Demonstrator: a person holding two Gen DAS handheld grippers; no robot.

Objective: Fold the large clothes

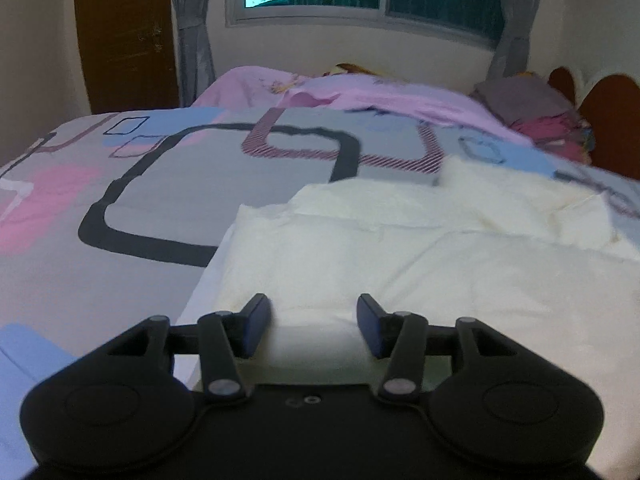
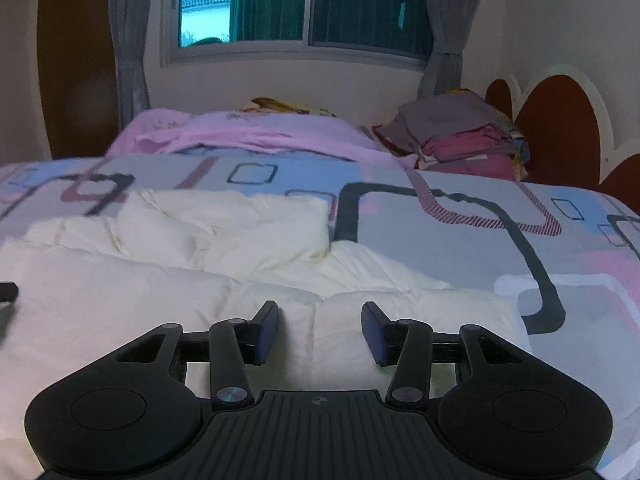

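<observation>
A large cream-white garment (image 1: 400, 248) lies spread on the patterned bedspread (image 1: 168, 184), with a rumpled fold at its far side. My left gripper (image 1: 314, 320) is open just above the garment's near left part, nothing between its fingers. In the right wrist view the same garment (image 2: 200, 264) fills the lower left and middle. My right gripper (image 2: 320, 328) is open over the garment's near right part, empty. A dark tip of the left gripper (image 2: 8, 292) shows at the left edge.
The bedspread (image 2: 460, 248) extends right of the garment. A pink blanket (image 2: 248, 136) lies at the far side of the bed. A stack of folded clothes (image 2: 460, 140) sits by the brown headboard (image 2: 560, 128). A window (image 2: 304, 4) with grey curtains is behind.
</observation>
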